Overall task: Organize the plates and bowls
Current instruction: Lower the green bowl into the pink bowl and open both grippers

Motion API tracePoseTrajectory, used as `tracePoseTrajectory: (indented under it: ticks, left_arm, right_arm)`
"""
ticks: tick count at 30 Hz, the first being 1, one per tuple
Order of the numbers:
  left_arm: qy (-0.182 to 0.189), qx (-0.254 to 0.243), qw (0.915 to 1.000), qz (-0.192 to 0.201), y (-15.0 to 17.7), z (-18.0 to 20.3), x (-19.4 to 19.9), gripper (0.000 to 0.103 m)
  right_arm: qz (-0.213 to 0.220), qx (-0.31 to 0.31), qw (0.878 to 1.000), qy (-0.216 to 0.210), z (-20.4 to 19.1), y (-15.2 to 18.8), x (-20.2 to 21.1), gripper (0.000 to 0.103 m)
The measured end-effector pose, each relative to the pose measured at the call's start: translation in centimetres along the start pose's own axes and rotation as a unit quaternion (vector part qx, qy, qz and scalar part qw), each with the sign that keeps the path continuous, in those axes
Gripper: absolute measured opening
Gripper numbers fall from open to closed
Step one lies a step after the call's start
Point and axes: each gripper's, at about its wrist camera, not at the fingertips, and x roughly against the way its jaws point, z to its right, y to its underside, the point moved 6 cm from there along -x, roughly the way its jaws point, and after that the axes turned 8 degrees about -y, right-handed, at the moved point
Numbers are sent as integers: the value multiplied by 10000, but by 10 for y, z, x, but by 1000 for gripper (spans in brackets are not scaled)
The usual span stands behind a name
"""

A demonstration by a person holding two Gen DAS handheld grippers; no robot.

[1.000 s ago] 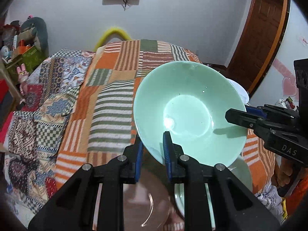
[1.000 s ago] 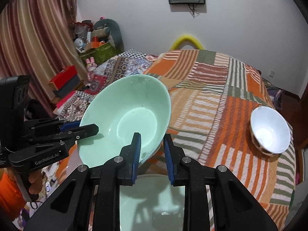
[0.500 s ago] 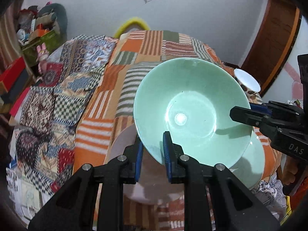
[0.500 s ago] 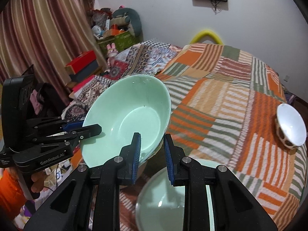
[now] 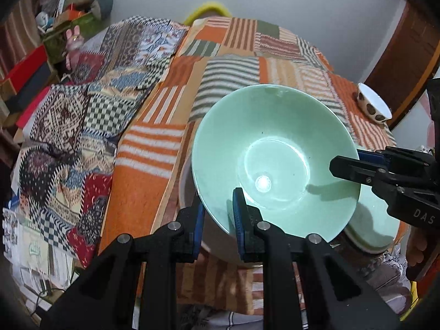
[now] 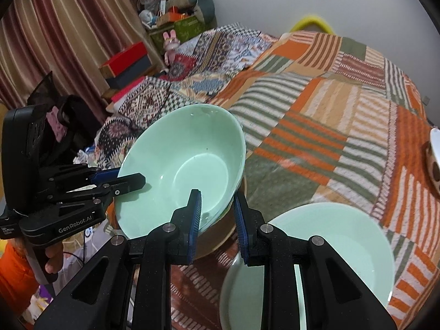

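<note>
A large mint-green bowl is held in the air by both grippers above the near edge of the bed. My left gripper is shut on its near rim. My right gripper is shut on the bowl's rim and enters the left wrist view from the right. Below the bowl lies a pale beige plate. A second mint-green plate lies on the bed beside it. A small white bowl with brown spots sits at the bed's far right.
The bed carries an orange striped patchwork blanket and a patterned quilt to the left. Boxes and toys are piled by a curtain at the left. A wooden door stands at the right.
Both grippers have carried the green bowl leftward and back over the beige plate. The second green plate and the spotted bowl now show further to the right.
</note>
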Motion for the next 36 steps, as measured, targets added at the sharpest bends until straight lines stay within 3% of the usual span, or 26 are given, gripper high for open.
tracePoseTrajectory:
  ticks: [12, 16, 23, 31, 36]
  left_arm:
    - [-188, -85, 9994, -268, 17, -9, -22, 19]
    - [-412, -242, 9986, -242, 21, -8, -26, 19]
    - [-360, -133, 9986, -357, 24, -15, -33, 19]
    - [-395, -108, 9985, -357, 24, -15, -33, 19]
    - [-451, -174, 9988, -67, 8, -12, -15, 19]
  right_arm:
    - [-433, -11, 9990, -61, -6, 14, -24, 22]
    - [-509, -25, 9986, -110, -7, 16, -29, 22]
    - [-616, 17, 9981, -87, -8, 17, -34, 22]
    - [-556, 275, 9979, 164, -9, 13, -28, 22]
    - [-285, 236, 9991, 227, -1, 3, -9, 26]
